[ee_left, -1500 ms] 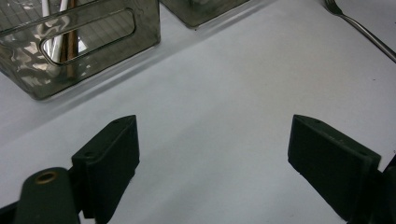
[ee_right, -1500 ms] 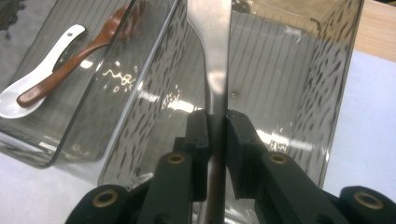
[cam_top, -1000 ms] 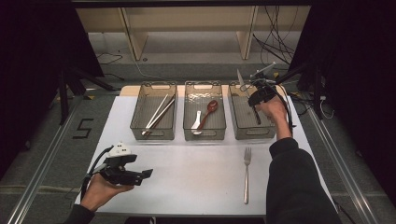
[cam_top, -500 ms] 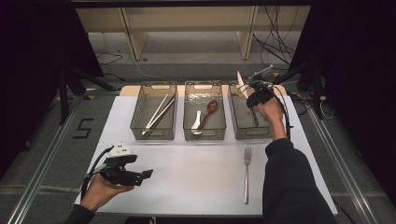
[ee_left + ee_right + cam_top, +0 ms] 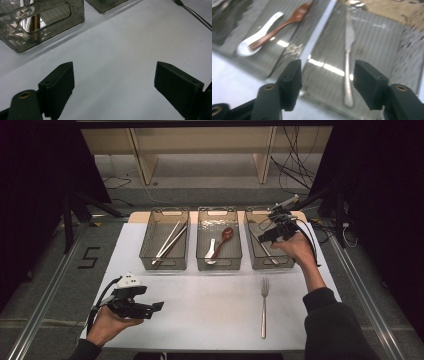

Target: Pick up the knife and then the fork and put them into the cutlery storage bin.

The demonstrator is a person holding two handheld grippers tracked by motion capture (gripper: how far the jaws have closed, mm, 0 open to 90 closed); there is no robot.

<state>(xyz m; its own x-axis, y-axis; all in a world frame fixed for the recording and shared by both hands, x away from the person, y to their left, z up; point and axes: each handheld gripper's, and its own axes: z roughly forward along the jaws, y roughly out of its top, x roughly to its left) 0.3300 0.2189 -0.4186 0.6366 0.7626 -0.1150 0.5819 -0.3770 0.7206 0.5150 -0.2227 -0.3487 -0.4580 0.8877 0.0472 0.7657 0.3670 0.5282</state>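
Opening over the right bin (image 5: 287, 262), my right gripper (image 5: 325, 82) is hovering empty above the knife (image 5: 348, 62); left gripper (image 5: 113, 82) is gaping, empty.

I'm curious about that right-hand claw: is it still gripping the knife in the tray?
Apart. In the right gripper view, the right gripper has just been opening, and the knife lies flat in the right bin beyond the jaws.

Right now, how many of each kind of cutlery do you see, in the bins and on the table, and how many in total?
Chopsticks: 2, in the left bin
Spoons: 2, white and brown, in the middle bin
Knife: 1, in the right bin
Fork: 1, on the table
Total: 6 pieces
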